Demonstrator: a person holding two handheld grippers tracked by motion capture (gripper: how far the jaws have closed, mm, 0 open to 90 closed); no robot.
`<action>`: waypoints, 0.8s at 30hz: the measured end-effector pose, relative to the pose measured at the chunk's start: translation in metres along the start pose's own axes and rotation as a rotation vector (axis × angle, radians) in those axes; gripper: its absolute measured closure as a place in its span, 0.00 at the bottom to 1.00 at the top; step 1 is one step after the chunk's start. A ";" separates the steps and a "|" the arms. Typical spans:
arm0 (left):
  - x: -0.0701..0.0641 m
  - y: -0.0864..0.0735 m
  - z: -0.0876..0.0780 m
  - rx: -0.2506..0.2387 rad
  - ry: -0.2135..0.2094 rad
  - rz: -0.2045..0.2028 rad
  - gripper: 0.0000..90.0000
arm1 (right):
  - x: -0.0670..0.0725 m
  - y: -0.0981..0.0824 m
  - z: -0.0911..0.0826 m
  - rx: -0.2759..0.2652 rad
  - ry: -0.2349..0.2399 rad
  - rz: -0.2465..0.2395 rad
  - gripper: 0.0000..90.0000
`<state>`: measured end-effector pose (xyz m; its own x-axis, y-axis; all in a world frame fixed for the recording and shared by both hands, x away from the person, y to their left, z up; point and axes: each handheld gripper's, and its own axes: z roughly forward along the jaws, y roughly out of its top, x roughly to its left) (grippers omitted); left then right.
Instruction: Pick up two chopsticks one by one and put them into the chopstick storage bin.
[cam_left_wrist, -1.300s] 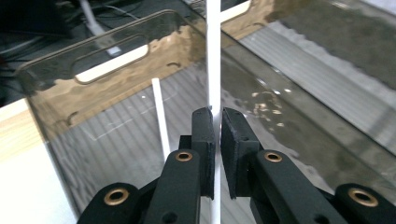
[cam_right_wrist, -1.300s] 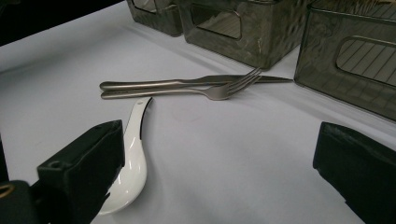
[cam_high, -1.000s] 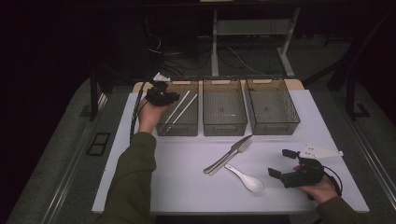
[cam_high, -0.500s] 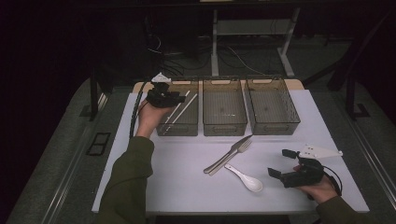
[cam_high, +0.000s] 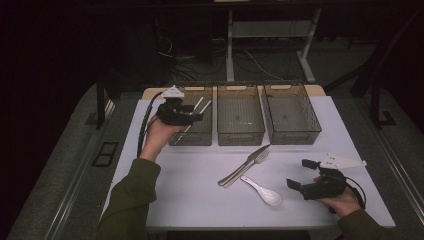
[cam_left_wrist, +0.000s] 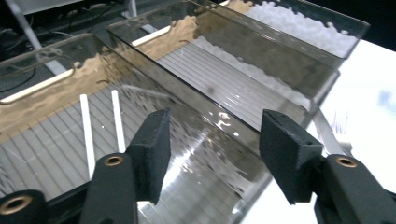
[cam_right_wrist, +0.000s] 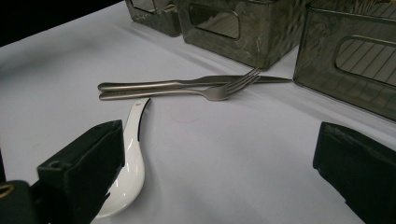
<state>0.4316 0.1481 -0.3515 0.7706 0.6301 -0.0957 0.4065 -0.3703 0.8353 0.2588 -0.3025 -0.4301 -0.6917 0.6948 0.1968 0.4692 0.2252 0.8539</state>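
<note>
A: Where is your left gripper (cam_high: 192, 116) right now?

B: It hangs above the left one of the three smoky clear plastic bins (cam_high: 192, 120) at the far edge of the white desk (cam_high: 200, 200). Your jaws have just been opening and stand parted, with nothing between them.

A: And the two thin white chopsticks (cam_left_wrist: 100, 126)?

B: They lie side by side on the ribbed floor of that left bin, a little apart and free of your jaws. In the left gripper view they sit beyond your left-hand pad (cam_left_wrist: 152, 151), and the bin's wall runs between the two pads.

A: What about your right gripper (cam_high: 301, 175)?

B: You hold it low by the desk's near right corner, jaws released wide and empty, aimed toward the middle of the desk.

A: What lies in front of it?

B: A white ceramic soup spoon (cam_right_wrist: 128, 168) lies just beside your left-hand pad. Past it a steel fork (cam_right_wrist: 187, 92) and a steel table knife (cam_right_wrist: 187, 83) rest touching, side by side, mid-desk, near the middle bin (cam_high: 240, 115). The right bin (cam_high: 291, 112) stands beside that.
</note>
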 end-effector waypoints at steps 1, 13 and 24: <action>-0.003 -0.002 -0.001 -0.005 -0.007 -0.002 0.45 | 0.000 0.000 0.000 0.000 0.000 0.000 0.02; -0.039 -0.021 -0.018 -0.030 -0.062 0.046 0.34 | 0.002 -0.001 -0.001 -0.002 0.001 -0.004 0.02; -0.063 -0.036 -0.025 -0.042 -0.085 0.073 0.27 | 0.002 -0.001 -0.002 -0.004 0.003 -0.002 0.02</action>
<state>0.3560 0.1384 -0.3623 0.8366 0.5422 -0.0782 0.3288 -0.3830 0.8632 0.2559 -0.3023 -0.4294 -0.6944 0.6922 0.1964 0.4653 0.2238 0.8564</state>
